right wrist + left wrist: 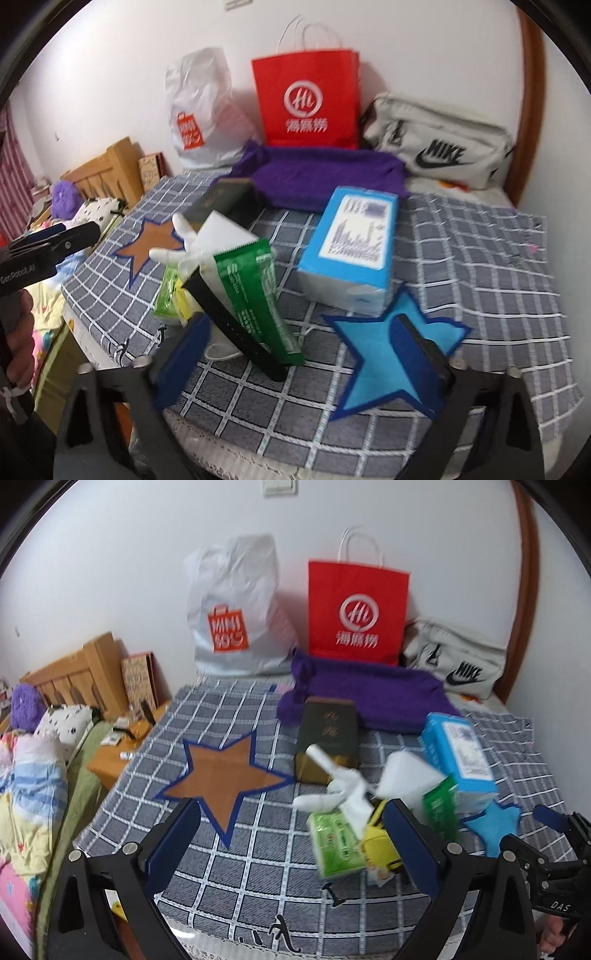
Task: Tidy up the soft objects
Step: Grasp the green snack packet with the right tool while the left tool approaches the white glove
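Soft objects sit in a loose heap near the front of the checked bedspread [480, 258]: a green tissue pack [334, 843], a yellow plush piece [380, 843], a white stuffed glove [332, 786], a green sachet [255, 295] and a white foam block [406, 775], with a blue tissue box [351, 251] just behind them. Nearest the cameras, the left gripper [291, 834] stands released with nothing between its pads, and the right gripper [306, 354] is likewise spread and empty over the blue star patch [384, 354]. The step looks like the approach before a first pick; nothing appears sorted yet. The next move calls for choosing one item off the pile's edge and closing gently, since these things will squash and slide. Beside the heap lies an orange star patch [225, 771]. Farther back rests a purple knit [369, 698], then a red paper bag [356, 609], a white plastic bag [232, 609] and a grey pouch [439, 144] against the wall.
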Tool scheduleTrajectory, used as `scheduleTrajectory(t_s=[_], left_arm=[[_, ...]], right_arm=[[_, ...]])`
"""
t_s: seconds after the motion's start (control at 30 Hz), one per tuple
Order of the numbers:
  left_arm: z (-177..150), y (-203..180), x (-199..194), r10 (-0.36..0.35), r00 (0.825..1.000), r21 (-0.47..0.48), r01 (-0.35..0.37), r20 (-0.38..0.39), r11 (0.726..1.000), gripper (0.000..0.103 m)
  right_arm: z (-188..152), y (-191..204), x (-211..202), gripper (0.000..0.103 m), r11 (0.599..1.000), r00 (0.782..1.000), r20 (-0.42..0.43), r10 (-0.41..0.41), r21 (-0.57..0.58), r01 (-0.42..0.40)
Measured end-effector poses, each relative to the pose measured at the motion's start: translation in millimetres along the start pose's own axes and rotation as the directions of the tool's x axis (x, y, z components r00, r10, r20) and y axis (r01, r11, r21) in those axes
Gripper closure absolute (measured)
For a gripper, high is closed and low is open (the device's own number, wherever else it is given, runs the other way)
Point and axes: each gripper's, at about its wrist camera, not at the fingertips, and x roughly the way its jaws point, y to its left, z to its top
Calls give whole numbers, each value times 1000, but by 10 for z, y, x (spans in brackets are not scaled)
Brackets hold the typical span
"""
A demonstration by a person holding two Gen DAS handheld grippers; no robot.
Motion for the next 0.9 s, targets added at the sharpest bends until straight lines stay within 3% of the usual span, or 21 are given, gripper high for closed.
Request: scheduleTrajectory(t_s=[0.23,0.37,0.67,0.73,0.8,0.9], left_arm=[[-97,74,394,-13,996,-29,10,-85,1000,3],[-138,110,535,-26,994,-45,21,-106,999,3],[-168,180,685,-62,991,-71,54,-122,996,3],[-177,181,710,-69,989,-71,60,-129,996,3],[-186,180,732,-77,988,-72,68,-134,995,3],[-187,175,757,-81,987,-68,72,-138,995,3]], right_arm=[[-30,82,407,20,998,998,-50,35,-47,-38],[-9,126,600,33,996,994,-90,54,-69,-60],[48,248,837,33,992,988,-133,82,-84,-93],[66,255,886,39,991,985,-143,93,-80,-106],[77,251,917,58,988,980,-156,122,-76,-135],[97,214,882,63,988,981,-147,124,-72,-136]])
